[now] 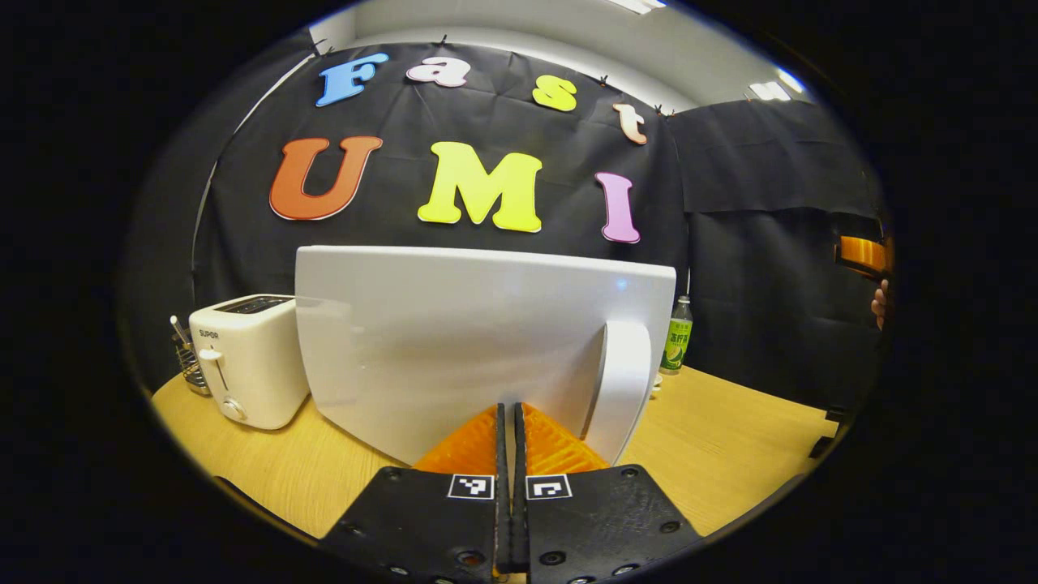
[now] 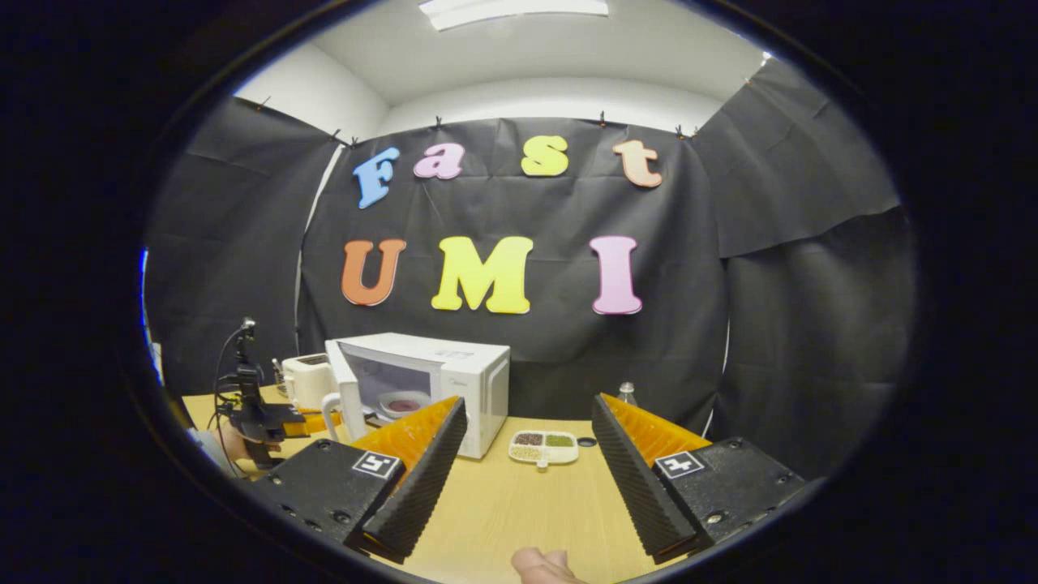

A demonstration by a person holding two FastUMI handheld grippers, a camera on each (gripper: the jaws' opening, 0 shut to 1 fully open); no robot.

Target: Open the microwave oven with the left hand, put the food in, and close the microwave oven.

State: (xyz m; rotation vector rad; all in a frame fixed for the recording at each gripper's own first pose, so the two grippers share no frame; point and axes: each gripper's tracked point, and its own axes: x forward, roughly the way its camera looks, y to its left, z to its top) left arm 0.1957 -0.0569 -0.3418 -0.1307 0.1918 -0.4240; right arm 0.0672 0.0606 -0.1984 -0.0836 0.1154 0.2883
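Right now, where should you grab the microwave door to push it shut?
Take the upright handle at the door's free edge, farthest from the hinge. It stands off the panel with a gap behind, so the left gripper's jaws would probably have to open first, then close around it from the front.

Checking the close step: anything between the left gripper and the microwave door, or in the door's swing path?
Nothing visible. The left gripper, shut, faces the open door on its outer side by the handle, nothing between. The dish sits inside the microwave, behind the opening; its lower front is partly hidden.
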